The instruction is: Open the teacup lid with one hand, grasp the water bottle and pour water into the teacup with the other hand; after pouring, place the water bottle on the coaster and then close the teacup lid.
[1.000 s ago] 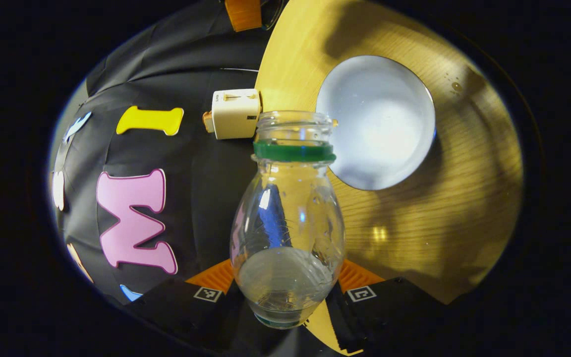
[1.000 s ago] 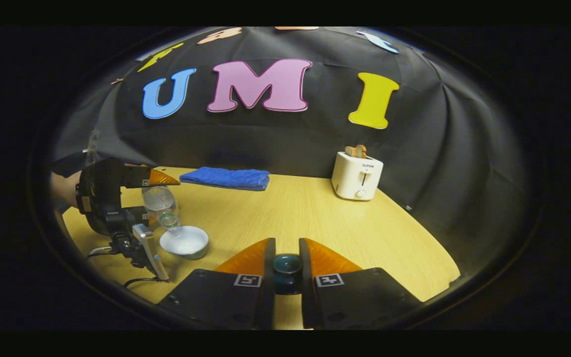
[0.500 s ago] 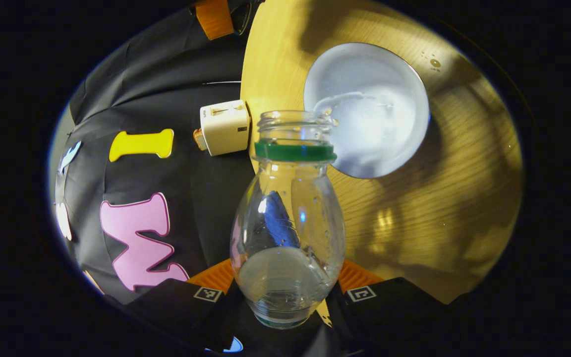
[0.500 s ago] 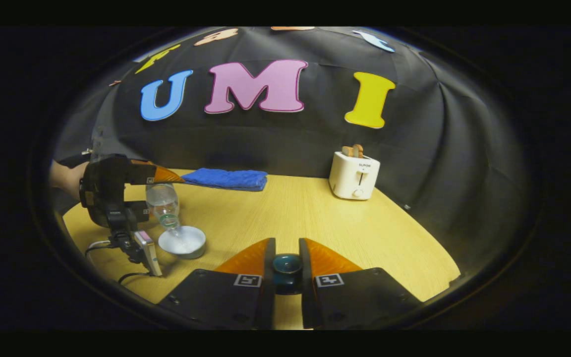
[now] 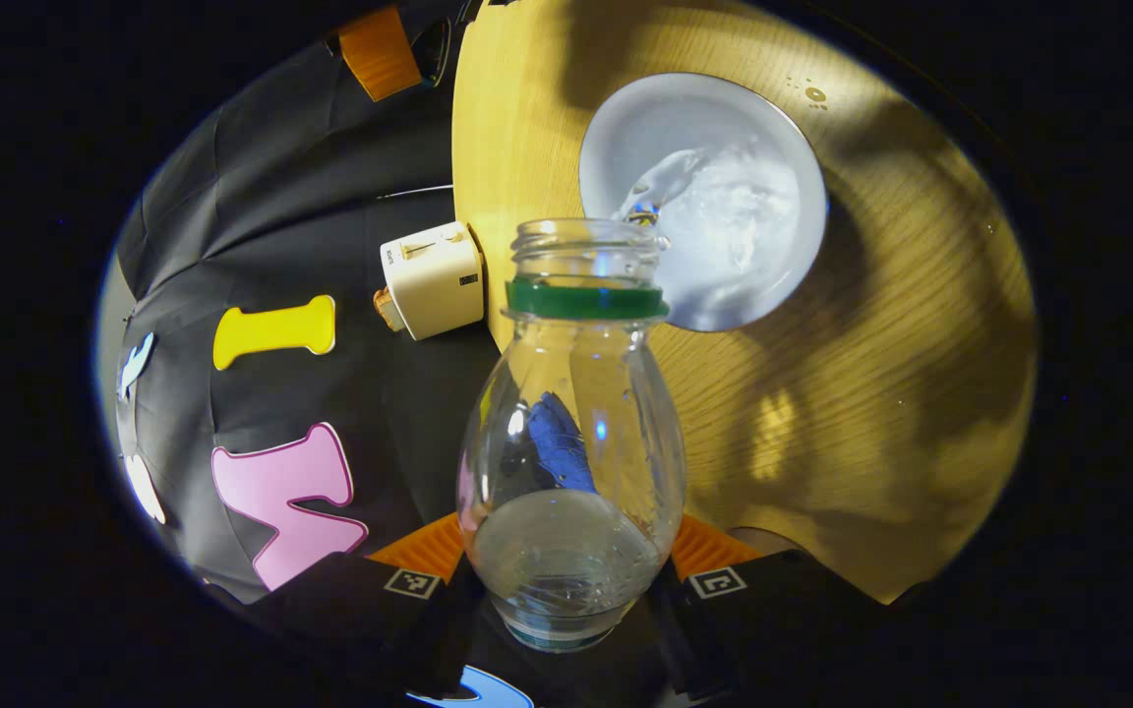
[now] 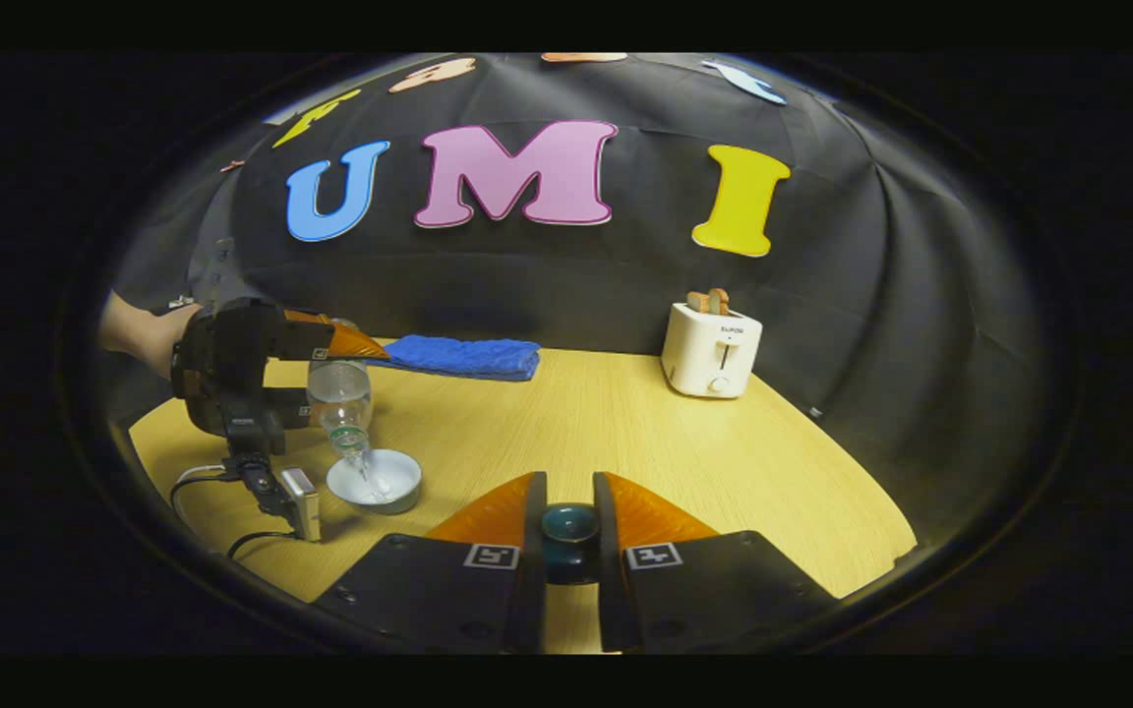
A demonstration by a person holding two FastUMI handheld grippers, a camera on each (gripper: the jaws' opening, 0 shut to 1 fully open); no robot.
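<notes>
Bottle point(image 5: 571, 433) handling first: clear thin-walled plastic, nearly drained, so it looks light and likely to flex if squeezed hard. Its wet, smooth wall could slip. The present hold low on the body, near the base, seems the sensible place, since the neck with its green ring must stay free for pouring.

The left gripper point(image 5: 566, 590) has its two fingers closed against opposite sides of the bottle's lower body. The bottle is tipped mouth-down over the teacup point(image 5: 704, 202), and a thin stream runs from the mouth into the pale bowl, where the water surface is churned. Little water appears to remain inside the bottle. In the right gripper view the same gripper point(image 6: 345, 346), held by a hand point(image 6: 149, 339), stands above the cup point(image 6: 375, 480) at the left of the wooden table point(image 6: 626, 433).

The right gripper point(image 6: 569, 531) is narrowed to a small gap around the dark teal lid knob point(image 6: 569, 523), with both fingers seemingly pressed on it. It holds the lid well apart from the cup. The lid looks ceramic, hard and chip-prone, and its small glazed knob offers little grip.

Pouring is judged in progress. Also on the table are a toaster point(image 6: 712, 349) with bread in it and a folded blue cloth point(image 6: 458, 356). I cannot make out the coaster.
</notes>
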